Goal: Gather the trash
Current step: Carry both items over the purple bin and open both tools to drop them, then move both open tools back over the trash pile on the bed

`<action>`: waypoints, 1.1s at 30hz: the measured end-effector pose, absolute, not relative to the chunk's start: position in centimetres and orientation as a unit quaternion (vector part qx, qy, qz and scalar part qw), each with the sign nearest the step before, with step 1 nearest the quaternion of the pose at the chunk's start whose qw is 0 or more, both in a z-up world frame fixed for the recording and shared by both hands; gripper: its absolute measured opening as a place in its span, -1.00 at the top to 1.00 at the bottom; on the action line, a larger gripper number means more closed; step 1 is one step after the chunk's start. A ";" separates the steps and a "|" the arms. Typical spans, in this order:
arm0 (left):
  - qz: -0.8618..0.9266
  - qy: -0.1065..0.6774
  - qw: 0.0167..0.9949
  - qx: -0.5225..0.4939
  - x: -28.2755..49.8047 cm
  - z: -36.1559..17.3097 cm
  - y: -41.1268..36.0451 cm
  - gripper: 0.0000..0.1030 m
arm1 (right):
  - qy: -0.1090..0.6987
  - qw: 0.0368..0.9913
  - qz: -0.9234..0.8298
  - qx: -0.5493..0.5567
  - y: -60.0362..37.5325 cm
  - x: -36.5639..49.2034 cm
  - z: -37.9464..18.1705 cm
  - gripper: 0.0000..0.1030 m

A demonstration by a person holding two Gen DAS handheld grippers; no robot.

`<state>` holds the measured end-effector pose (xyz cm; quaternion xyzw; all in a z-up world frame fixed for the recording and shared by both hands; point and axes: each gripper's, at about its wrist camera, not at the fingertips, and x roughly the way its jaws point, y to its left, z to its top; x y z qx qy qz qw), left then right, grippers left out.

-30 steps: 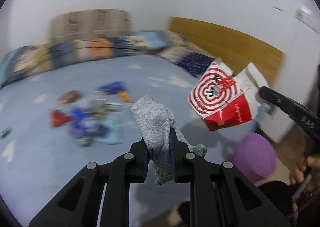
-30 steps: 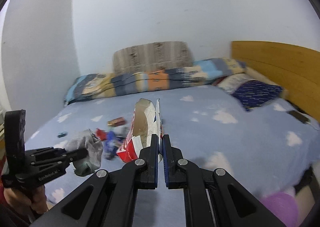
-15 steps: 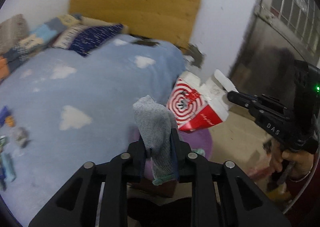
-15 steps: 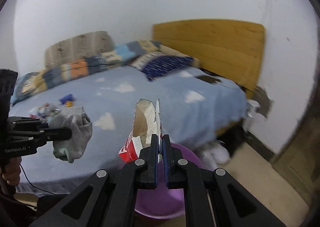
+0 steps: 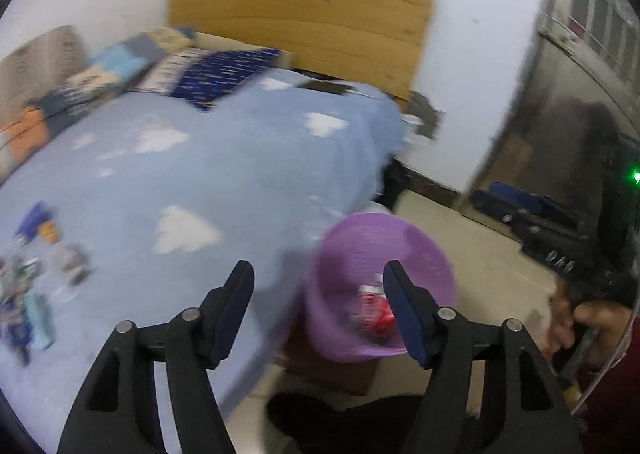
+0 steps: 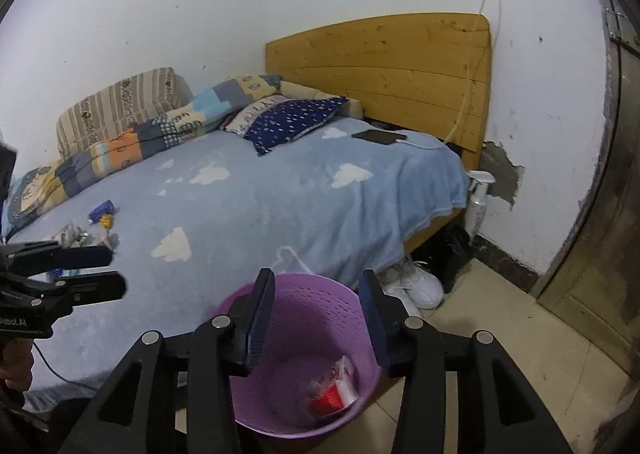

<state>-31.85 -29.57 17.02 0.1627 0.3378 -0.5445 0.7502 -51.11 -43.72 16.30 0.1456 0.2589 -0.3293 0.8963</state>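
Over the purple bin (image 6: 304,338) by the bed's near edge, the right gripper (image 6: 318,320) and left gripper (image 5: 318,312) are both opening with nothing between them, a red-and-white carton (image 6: 334,394) lying inside, more trash (image 6: 86,226) farther left on the bed (image 6: 280,198).

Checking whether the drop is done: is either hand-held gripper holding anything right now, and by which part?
Nothing is held. The left hand-held gripper and right hand-held gripper are both opening with nothing between their jaws, above the purple perforated plastic basket.
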 end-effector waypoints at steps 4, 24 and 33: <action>-0.484 0.340 0.793 0.144 -29.0 17.1 -24.0 -0.33 | 0.256 0.913 -0.283 0.148 -42.0 -48.5 16.8 0.08; -0.176 0.363 0.914 0.038 -14.2 16.2 -1.6 -0.39 | 0.319 0.945 -0.022 0.061 -25.5 -30.2 18.0 0.05; -0.045 0.401 0.912 -0.070 -9.3 15.2 7.5 -0.39 | 0.369 0.926 0.067 0.051 -18.0 -18.8 15.3 -0.18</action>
